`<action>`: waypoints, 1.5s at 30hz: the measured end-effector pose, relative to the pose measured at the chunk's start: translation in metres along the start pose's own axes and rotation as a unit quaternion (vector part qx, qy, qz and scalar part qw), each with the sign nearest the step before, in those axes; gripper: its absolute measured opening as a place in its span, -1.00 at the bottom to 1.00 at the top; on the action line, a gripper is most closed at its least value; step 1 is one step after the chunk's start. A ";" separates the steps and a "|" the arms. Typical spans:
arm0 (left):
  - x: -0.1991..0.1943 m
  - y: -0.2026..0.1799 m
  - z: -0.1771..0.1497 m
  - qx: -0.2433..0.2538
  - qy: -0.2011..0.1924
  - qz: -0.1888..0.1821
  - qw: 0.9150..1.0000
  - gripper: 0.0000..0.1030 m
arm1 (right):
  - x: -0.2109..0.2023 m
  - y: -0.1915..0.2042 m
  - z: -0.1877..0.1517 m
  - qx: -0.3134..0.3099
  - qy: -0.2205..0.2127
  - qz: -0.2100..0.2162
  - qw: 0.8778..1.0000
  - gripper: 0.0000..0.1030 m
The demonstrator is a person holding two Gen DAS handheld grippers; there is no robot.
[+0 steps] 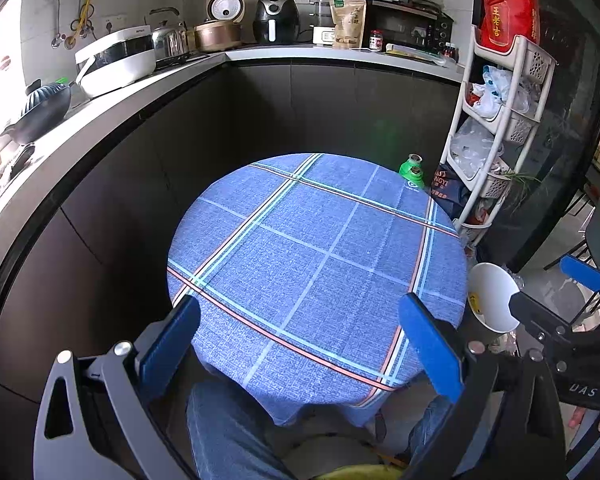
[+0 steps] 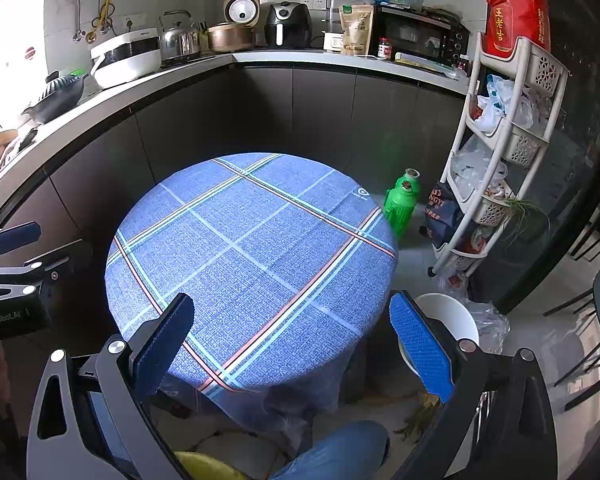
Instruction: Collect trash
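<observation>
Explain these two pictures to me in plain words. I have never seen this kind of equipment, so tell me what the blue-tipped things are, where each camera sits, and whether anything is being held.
There is no robot here. A person seated at a small round table holds a two-fingered tool in each hand, and each tool carries a wide-angle camera looking forward along its fingers. That lens bends the kitchen counter into a curve.

One picture is from the left hand-held gripper, the other from the right hand-held gripper. The blue pads in the foreground are their fingers. Both are spread wide open and hold nothing.

The table wears a blue plaid tablecloth, and nothing lies on the part that shows. Beside the table, lower down on the right, is a white bin, with a green bottle on the floor beyond. A white storage rack stands near the wall.
</observation>
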State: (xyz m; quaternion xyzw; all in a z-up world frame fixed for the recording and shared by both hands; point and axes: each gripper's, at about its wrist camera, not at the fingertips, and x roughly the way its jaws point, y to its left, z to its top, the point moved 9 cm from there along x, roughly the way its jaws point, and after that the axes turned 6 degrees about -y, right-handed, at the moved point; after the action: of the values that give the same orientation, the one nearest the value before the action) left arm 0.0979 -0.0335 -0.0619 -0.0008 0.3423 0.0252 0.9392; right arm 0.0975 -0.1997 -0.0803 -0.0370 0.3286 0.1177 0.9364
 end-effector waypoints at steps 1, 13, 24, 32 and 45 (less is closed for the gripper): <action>0.000 0.000 0.000 0.000 0.000 0.000 1.000 0.93 | 0.000 0.000 0.000 0.000 0.000 0.000 1.000 0.83; 0.001 -0.007 0.003 0.002 -0.002 -0.004 1.000 0.93 | 0.000 -0.001 0.000 0.000 0.000 0.000 1.000 0.83; 0.001 -0.007 0.003 0.001 -0.002 -0.005 1.000 0.93 | 0.000 -0.001 0.000 0.000 0.000 0.000 1.000 0.83; 0.000 -0.009 0.003 0.001 -0.002 -0.004 1.000 0.93 | -0.001 -0.001 -0.001 0.000 -0.001 0.001 1.000 0.83; 0.000 -0.007 0.003 0.001 -0.002 -0.006 1.000 0.93 | -0.001 -0.002 -0.001 0.000 -0.001 0.001 1.000 0.83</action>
State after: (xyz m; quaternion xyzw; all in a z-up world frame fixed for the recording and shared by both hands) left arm 0.1003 -0.0409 -0.0603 -0.0018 0.3405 0.0197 0.9400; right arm 0.0968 -0.2018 -0.0806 -0.0371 0.3281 0.1185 0.9364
